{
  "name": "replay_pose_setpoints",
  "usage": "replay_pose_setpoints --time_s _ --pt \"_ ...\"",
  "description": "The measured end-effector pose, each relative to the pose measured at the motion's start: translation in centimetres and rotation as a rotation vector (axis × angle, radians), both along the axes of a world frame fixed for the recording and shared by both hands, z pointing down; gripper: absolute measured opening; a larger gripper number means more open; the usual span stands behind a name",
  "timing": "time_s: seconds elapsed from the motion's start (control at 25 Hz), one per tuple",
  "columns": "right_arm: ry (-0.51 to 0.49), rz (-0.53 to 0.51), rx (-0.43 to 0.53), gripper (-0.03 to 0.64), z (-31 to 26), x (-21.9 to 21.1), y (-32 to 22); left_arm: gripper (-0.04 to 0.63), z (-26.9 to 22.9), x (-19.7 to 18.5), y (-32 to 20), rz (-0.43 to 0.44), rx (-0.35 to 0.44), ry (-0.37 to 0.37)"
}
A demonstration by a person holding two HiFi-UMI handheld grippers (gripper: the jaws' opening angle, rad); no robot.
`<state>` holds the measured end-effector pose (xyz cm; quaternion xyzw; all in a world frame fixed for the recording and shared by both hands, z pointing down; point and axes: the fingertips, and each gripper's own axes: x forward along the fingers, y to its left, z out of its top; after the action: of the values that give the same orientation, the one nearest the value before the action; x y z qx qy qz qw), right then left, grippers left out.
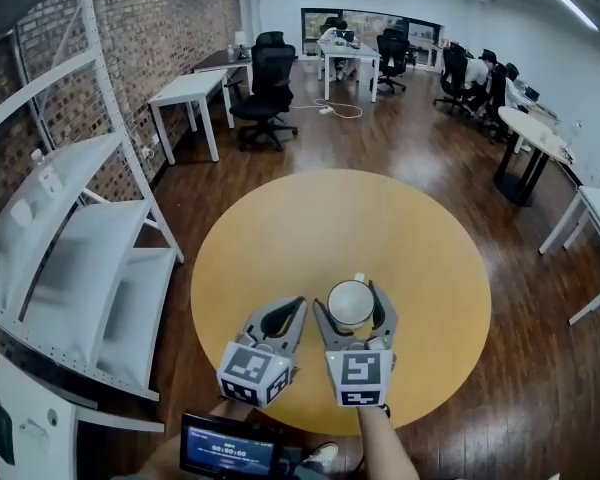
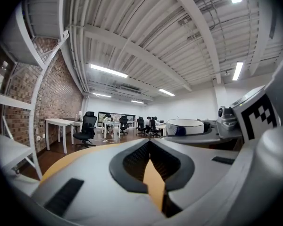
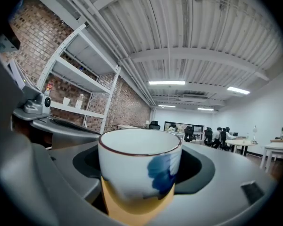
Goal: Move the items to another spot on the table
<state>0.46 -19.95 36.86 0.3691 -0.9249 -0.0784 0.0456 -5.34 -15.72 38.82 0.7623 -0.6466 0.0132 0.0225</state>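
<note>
Dark wood floor (image 1: pixel 410 138) of a long office, with a brick wall (image 1: pixel 160 18) down the left side. White shelving rack (image 1: pixel 80 258) at the left, just beside the table's left edge. Round yellow table (image 1: pixel 280 228) in the middle, bare across its far half. Black office chairs (image 1: pixel 270 78) and white desks (image 1: pixel 185 88) beyond the far edge, well apart from it. People seated at the farthest desks, too small to tell more. Small dark screen (image 1: pixel 228 446) below the near edge.

Side by side over the table's near edge, pointing toward its centre, the left gripper (image 1: pixel 301 302) and the right gripper (image 1: pixel 349 296). On the left one, jaws closed tip to tip with nothing between them, only a sliver of yellow tabletop showing through the gap behind the tips. On the right one, jaws spread about a cup's breadth and pressed to either side of the cup (image 1: pixel 350 304).

White cup with a thin brown rim and a blue smear on its side (image 3: pixel 139 166), upright, mouth upward, a little in from the near edge and slightly right of the table's middle. Resting on the tabletop or held just above it: cannot tell.
</note>
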Motion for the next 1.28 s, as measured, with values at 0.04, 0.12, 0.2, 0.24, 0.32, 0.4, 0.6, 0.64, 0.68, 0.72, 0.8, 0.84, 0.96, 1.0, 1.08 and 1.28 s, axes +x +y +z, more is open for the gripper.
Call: replay_pose_setpoints --time_s 0.04,0.12,0.2,0.24,0.32,0.4,0.6,0.64,0.68,0.72,0.8,0.84,0.96,1.0,1.08,1.28 --pt "0.000 -0.014 0.002 0.403 -0.1 -1.2 0.3 0.012 0.0 -1.1 0.4 -0.015 0.001 0.000" --pt "0.000 -0.042 0.005 0.403 -0.2 -3.5 0.9 0.012 0.0 -3.4 1.1 -0.047 0.001 0.002" --pt "0.002 -0.073 0.005 0.403 -0.2 -5.7 1.5 0.012 0.1 -5.6 1.8 -0.080 -0.001 0.007" --pt "0.004 -0.087 0.005 0.403 -0.2 -6.7 1.8 0.012 0.1 -6.6 2.1 -0.094 -0.002 0.010" --pt "0.006 -0.114 0.004 0.403 -0.3 -8.7 2.3 0.012 0.0 -8.4 2.6 -0.119 -0.001 0.011" --pt "0.006 -0.141 0.004 0.403 -0.4 -10.8 2.7 0.012 -0.2 -10.1 3.2 -0.142 0.003 0.012" --pt "0.003 -0.210 0.000 0.403 -0.3 -15.4 4.1 0.012 0.2 -14.2 4.9 -0.210 -0.002 0.015" --pt "0.003 -0.222 -0.001 0.403 -0.2 -16.2 4.3 0.012 0.2 -14.9 5.2 -0.224 -0.005 0.014" --pt "0.004 -0.233 -0.004 0.403 -0.1 -17.0 4.5 0.012 0.2 -15.6 5.6 -0.239 -0.011 0.012" --pt "0.004 -0.243 -0.006 0.403 0.0 -17.8 4.7 0.012 0.2 -16.4 6.0 -0.253 -0.018 0.011" --pt "0.002 -0.263 -0.011 0.403 0.3 -19.6 5.2 0.012 0.7 -18.0 6.7 -0.277 -0.022 0.012" --pt "0.001 -0.274 -0.012 0.403 0.5 -20.5 5.6 0.012 1.0 -18.9 7.1 -0.289 -0.022 0.014" --pt "0.003 -0.309 -0.013 0.403 1.0 -23.1 6.3 0.012 1.3 -21.1 8.0 -0.323 -0.024 0.017" --pt "0.002 -0.319 -0.014 0.403 1.1 -23.9 6.5 0.012 1.3 -21.8 8.3 -0.333 -0.025 0.017" --pt "-0.003 -0.334 -0.015 0.403 1.3 -25.2 7.0 0.012 1.6 -23.0 8.8 -0.349 -0.029 0.020" --pt "-0.003 -0.351 -0.029 0.403 2.5 -27.5 7.8 0.012 2.5 -25.0 9.8 -0.372 -0.040 0.025"
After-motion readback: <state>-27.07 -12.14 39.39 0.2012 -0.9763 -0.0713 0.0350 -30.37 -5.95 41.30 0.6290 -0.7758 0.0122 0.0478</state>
